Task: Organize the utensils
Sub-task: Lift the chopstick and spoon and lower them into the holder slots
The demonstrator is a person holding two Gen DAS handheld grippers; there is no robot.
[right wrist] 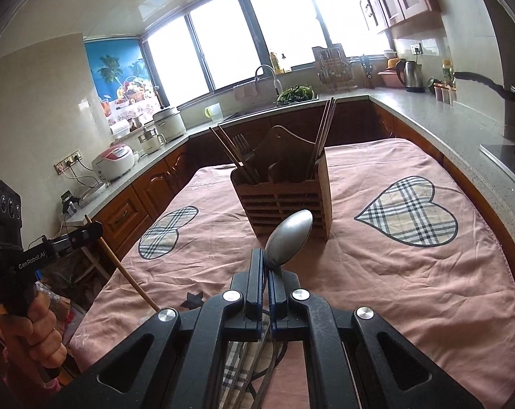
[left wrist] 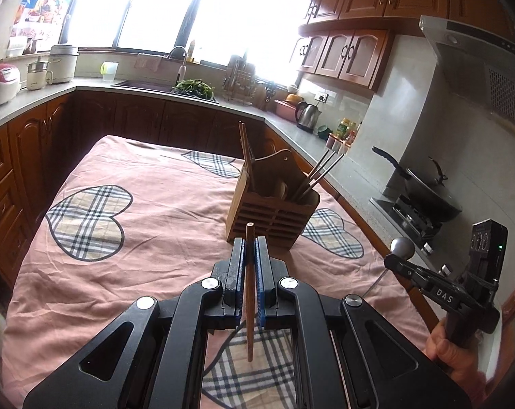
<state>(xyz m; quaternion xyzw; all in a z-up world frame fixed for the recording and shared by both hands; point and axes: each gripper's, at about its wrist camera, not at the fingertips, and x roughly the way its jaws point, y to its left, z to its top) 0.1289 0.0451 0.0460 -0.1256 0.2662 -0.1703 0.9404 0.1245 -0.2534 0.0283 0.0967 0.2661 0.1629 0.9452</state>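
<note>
Both my grippers loaded above the pink cloth (left wrist: pixel 148 184)
Left gripper (left wrist: pixel 250 242) clamps a wooden chopstick (left wrist: pixel 249 293); right gripper (right wrist: pixel 266 255) pinches a metal spoon (right wrist: pixel 289 237), apparently by its neck; wooden holder (right wrist: pixel 284 201) ahead

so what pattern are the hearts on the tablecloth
Plaid: beige with black and white checks, dark outlined hearts; clearest in the right wrist view.

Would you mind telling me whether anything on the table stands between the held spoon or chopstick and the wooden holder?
Nothing visible does. The spoon and the chopstick are each clamped above bare pink cloth, with the wooden holder straight ahead. Chopsticks and a fork already stand in some of its compartments.
</note>
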